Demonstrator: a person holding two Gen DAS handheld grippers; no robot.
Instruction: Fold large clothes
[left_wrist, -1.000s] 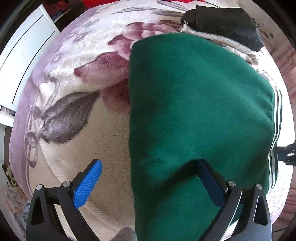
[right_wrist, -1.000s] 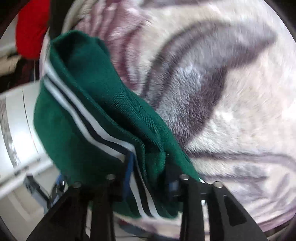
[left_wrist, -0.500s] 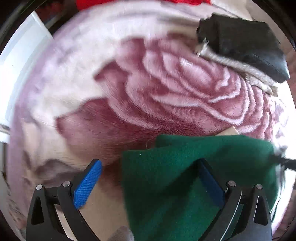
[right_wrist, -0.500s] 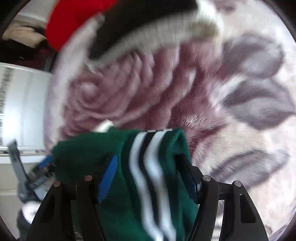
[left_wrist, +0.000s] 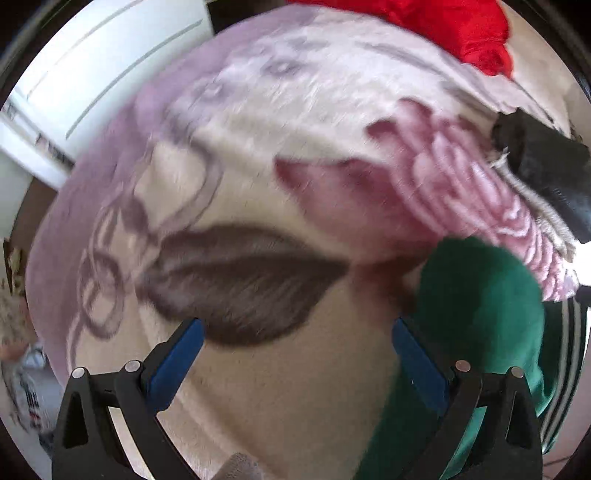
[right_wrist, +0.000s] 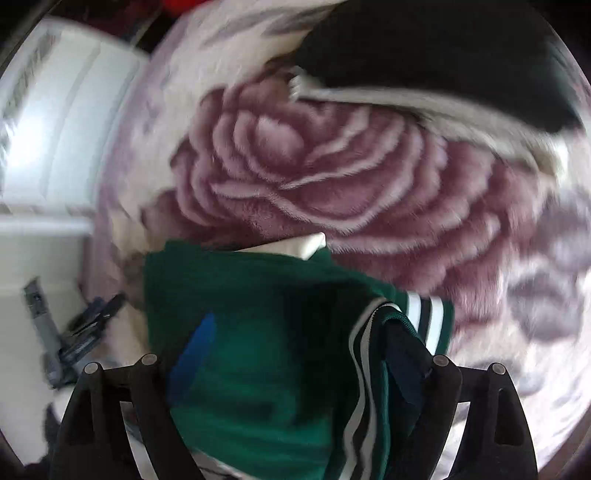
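The green garment (right_wrist: 258, 314) with white and dark stripes on its hem lies folded on the floral blanket (right_wrist: 332, 177). In the right wrist view it fills the space between my right gripper's (right_wrist: 295, 350) fingers, which stand wide apart with cloth draped over them. In the left wrist view the green garment (left_wrist: 476, 317) lies at the right, beside and behind the right finger. My left gripper (left_wrist: 295, 347) is open and empty over the blanket (left_wrist: 236, 273).
A folded black garment on a grey knit one (right_wrist: 424, 55) lies at the back of the blanket; it also shows in the left wrist view (left_wrist: 543, 162). A red cloth (left_wrist: 461, 26) lies at the far edge. White furniture (left_wrist: 92, 74) stands to the left.
The green garment has been pulled and folded down toward me, uncovering the blanket's rose. My right gripper has opened. My left gripper has shifted left, off the cloth.
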